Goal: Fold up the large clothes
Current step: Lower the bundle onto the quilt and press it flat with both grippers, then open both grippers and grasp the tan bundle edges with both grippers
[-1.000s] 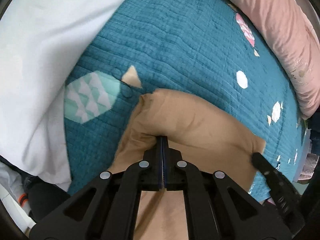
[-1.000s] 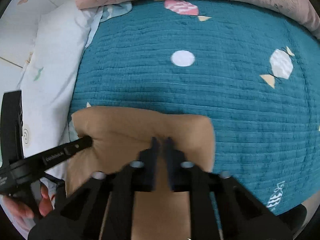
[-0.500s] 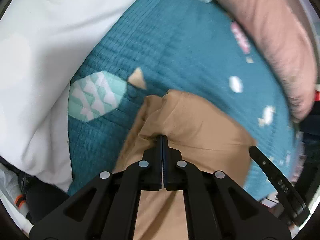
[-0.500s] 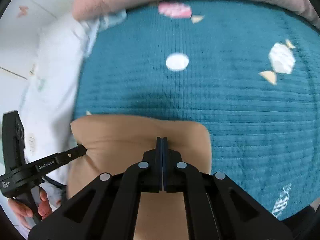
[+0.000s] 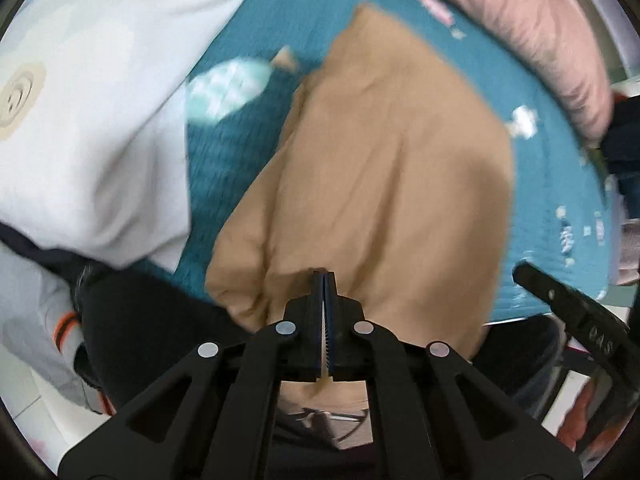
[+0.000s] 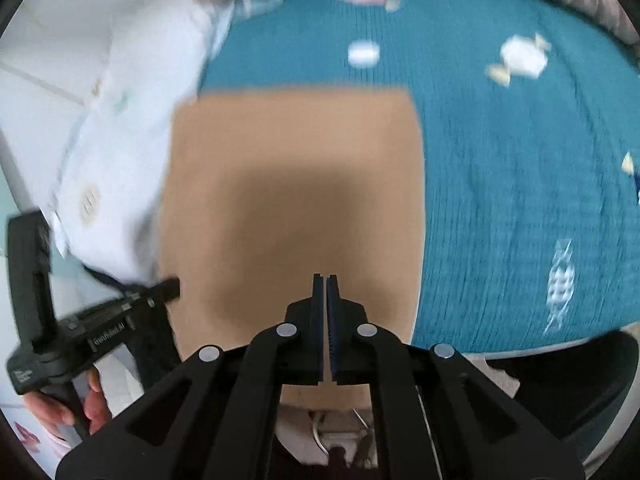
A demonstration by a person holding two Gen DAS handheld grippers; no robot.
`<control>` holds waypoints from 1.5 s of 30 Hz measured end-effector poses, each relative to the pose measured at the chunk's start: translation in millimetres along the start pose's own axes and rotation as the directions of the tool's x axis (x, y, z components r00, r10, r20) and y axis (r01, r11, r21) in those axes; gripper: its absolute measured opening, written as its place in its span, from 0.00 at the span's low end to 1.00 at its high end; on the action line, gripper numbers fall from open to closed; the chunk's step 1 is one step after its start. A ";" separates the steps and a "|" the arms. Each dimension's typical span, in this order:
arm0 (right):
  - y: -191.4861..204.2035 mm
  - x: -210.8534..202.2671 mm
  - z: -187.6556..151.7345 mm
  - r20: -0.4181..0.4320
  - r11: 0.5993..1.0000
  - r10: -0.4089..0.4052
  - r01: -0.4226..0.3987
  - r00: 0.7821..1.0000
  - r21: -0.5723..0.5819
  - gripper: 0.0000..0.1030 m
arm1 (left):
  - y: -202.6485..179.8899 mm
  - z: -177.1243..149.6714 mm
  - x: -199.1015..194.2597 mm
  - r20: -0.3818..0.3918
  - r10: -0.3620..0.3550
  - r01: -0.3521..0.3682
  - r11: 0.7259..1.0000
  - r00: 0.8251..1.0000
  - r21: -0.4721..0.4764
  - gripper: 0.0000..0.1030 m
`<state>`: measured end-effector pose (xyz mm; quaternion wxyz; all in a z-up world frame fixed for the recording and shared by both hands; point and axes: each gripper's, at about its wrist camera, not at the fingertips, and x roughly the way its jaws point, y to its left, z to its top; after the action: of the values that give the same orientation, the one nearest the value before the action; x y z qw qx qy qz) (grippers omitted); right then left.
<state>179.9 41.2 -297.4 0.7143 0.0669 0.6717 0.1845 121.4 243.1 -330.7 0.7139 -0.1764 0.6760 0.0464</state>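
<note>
A tan garment (image 5: 392, 152) lies spread on the teal quilt (image 5: 228, 168), drawn out long from its far edge to the fingers. My left gripper (image 5: 324, 277) is shut on its near left edge, where the cloth bunches into folds. In the right wrist view the same tan garment (image 6: 296, 184) looks flat and rectangular, and my right gripper (image 6: 325, 278) is shut on its near edge. The left gripper (image 6: 120, 316) also shows there at the cloth's left side, held by a hand (image 6: 60, 400). Both views are blurred.
A white printed pillow or duvet (image 5: 88, 112) lies along the left of the teal quilt (image 6: 520, 168). A pink blanket (image 5: 540, 40) runs along the far right. The bed's near edge (image 6: 520, 350) shows bottom right, with dark clothing below it.
Both grippers have pulled back toward the bed's near edge with the tan cloth in them. The garment now stretches out far longer in front of the fingers.
</note>
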 end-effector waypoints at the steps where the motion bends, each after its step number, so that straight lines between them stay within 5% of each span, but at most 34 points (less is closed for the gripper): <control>1: -0.6 13.8 -4.9 -0.031 1.000 -0.011 0.011 0.999 0.005 0.01 | 6.4 0.6 13.2 -0.003 0.027 -0.027 1.000 1.000 -0.017 0.02; 6: -0.6 75.0 -6.5 -0.075 0.999 -0.042 0.044 0.996 0.027 0.00 | 34.2 14.8 60.0 -0.072 -0.093 0.085 0.990 0.993 -0.108 0.03; 10: 16.5 53.1 -11.4 -0.036 0.994 -0.102 0.101 0.994 -0.050 0.01 | 22.1 5.2 30.5 -0.035 -0.020 0.020 0.999 0.999 -0.026 0.02; 15: 7.1 19.2 -30.9 -0.045 0.999 -0.025 0.024 0.999 -0.024 0.01 | 13.3 -28.2 5.9 -0.036 -0.055 0.056 0.998 0.998 0.020 0.04; 23: -3.9 74.0 -57.0 -0.169 0.995 -0.098 0.092 0.981 -0.042 0.01 | 21.8 -46.5 68.7 -0.165 0.002 -0.011 0.998 0.986 -0.054 0.03; 28: -1.1 54.1 -64.0 -0.142 0.997 -0.041 0.032 0.989 -0.065 0.04 | 3.4 -63.4 44.4 -0.086 0.025 -0.025 1.000 0.996 0.000 0.04; 29: -2.7 46.7 -62.6 -0.129 0.998 -0.023 0.016 0.991 -0.056 0.05 | 1.5 -65.7 39.2 -0.073 0.025 -0.025 1.000 0.997 0.005 0.05; 31: -3.9 34.7 -59.3 -0.101 0.999 -0.008 0.003 0.995 -0.049 0.06 | -4.1 -70.9 27.9 -0.045 0.039 -0.038 0.999 0.998 0.016 0.30; 32: -5.5 26.2 -57.2 -0.080 0.999 -0.006 0.003 0.997 -0.043 0.23 | -7.8 -71.6 22.2 -0.023 0.056 -0.055 0.998 0.998 0.025 0.54; 33: -7.5 21.1 -56.5 -0.068 0.999 -0.006 0.004 0.998 -0.035 0.38 | -12.2 -72.9 15.3 0.007 0.065 -0.065 0.997 0.998 0.041 0.61; 34: -10.2 14.9 -54.8 -0.049 1.000 -0.010 0.009 0.999 -0.022 0.70 | -16.4 -73.3 7.7 0.031 0.062 -0.064 0.996 0.998 0.062 0.61; 35: -14.1 5.8 -52.9 -0.005 1.000 -0.016 0.016 1.000 -0.008 0.82 | -19.9 -72.2 3.4 0.036 0.056 -0.059 0.996 0.998 0.068 0.64; 36: -15.0 0.7 -49.5 0.025 1.000 -0.019 0.019 1.000 -0.003 0.82 | -22.3 -70.4 -2.6 0.046 0.043 -0.046 0.997 0.998 0.068 0.70; 45: -45.1 -8.1 -19.1 0.042 0.994 0.041 -0.045 0.998 0.097 0.89 | -29.1 -17.8 -17.9 0.099 -0.005 -0.006 0.993 0.995 0.119 0.77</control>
<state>168.7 -6.2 -306.9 0.7193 0.1200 0.6639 0.1653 111.9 213.5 -308.0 0.7559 -0.1308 0.6414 0.0148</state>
